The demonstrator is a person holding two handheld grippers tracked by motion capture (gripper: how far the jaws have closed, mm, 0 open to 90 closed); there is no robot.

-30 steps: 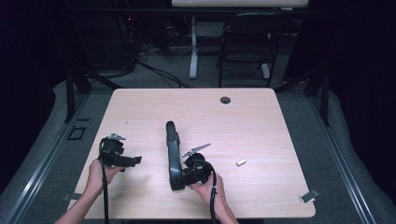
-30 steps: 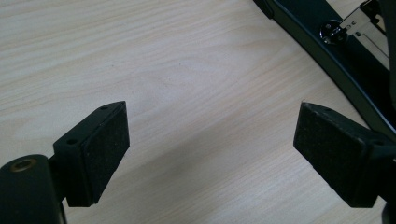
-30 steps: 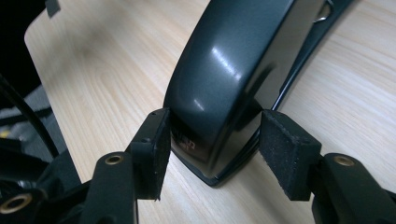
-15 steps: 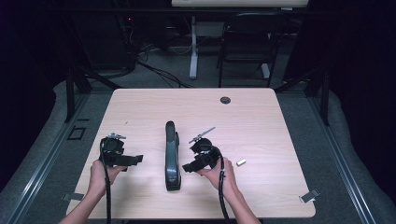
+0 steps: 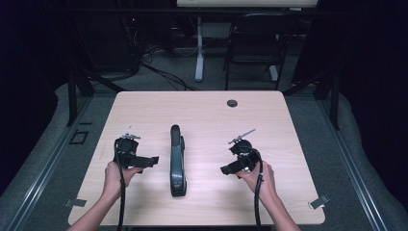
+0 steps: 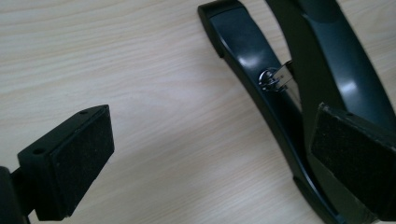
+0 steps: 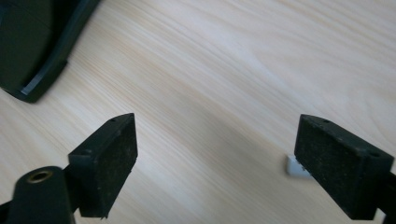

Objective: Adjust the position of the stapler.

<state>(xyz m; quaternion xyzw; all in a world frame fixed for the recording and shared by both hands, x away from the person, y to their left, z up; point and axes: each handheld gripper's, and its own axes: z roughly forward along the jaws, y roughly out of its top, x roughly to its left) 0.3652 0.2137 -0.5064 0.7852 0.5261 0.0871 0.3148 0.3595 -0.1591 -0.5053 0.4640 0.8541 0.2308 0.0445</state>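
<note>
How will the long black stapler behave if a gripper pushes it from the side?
The stapler looks rigid and fairly heavy, so it would probably slide or pivot on the smooth table, not roll. Its glossy curved top may slip between pads.

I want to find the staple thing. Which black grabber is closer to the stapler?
The left gripper. It sits close beside the stapler, whose body passes right by one jaw in its own view. The right gripper stands farther off across bare table.

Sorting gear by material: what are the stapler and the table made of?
Stapler: likely hard plastic, dark, semi-gloss, judging by soft highlights; a shiny metal part sits at its mouth. Table: pale wood-grain top, matte, possibly laminate rather than solid wood.
</note>
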